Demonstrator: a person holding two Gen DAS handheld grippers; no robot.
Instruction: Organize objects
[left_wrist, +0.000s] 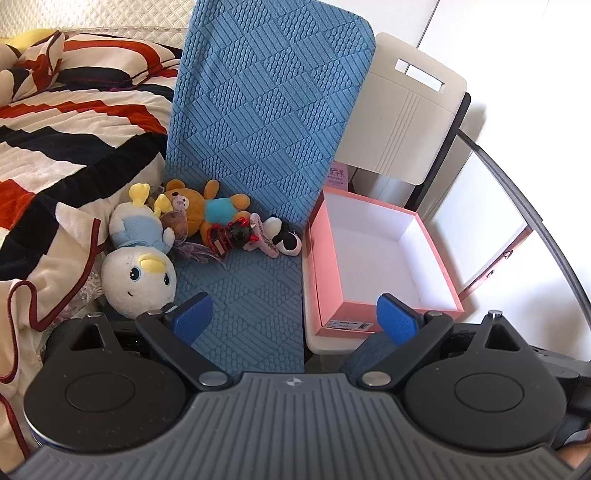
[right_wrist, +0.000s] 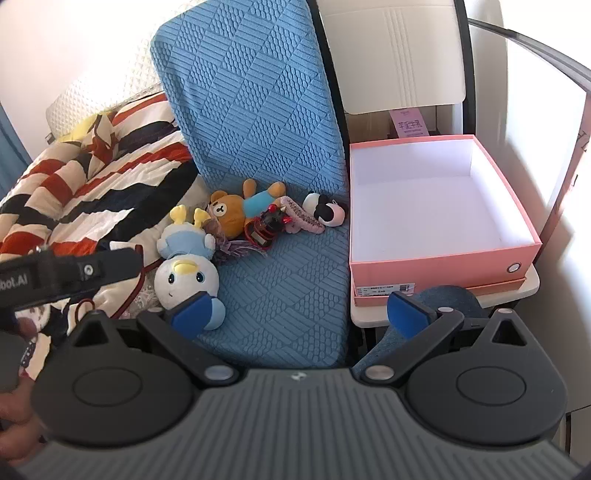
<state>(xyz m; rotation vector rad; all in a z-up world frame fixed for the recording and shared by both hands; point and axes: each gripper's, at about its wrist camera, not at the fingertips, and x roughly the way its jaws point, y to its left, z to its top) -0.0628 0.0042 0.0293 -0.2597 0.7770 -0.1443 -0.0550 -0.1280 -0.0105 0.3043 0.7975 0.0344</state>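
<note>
A row of soft toys lies on the blue textured mat (left_wrist: 258, 147): a white and blue plush bird (left_wrist: 138, 254), a brown bear in a blue shirt (left_wrist: 210, 210), a small black and red doll (left_wrist: 236, 234), a pink knitted piece (left_wrist: 262, 236) and a black and white plush (left_wrist: 286, 238). To their right an empty pink box (left_wrist: 373, 254) stands on a white stool. My left gripper (left_wrist: 297, 319) hangs open above the mat, near side of the toys. My right gripper (right_wrist: 301, 314) is open too, with nothing between its pads; the same bird (right_wrist: 184, 269), bear (right_wrist: 240, 212) and box (right_wrist: 436, 210) show ahead.
A striped red, black and cream blanket (left_wrist: 66, 147) is piled on the left. A white chair back (left_wrist: 402, 110) rises behind the box. In the right wrist view the left gripper's body (right_wrist: 70, 275) crosses the left edge, with a hand below it.
</note>
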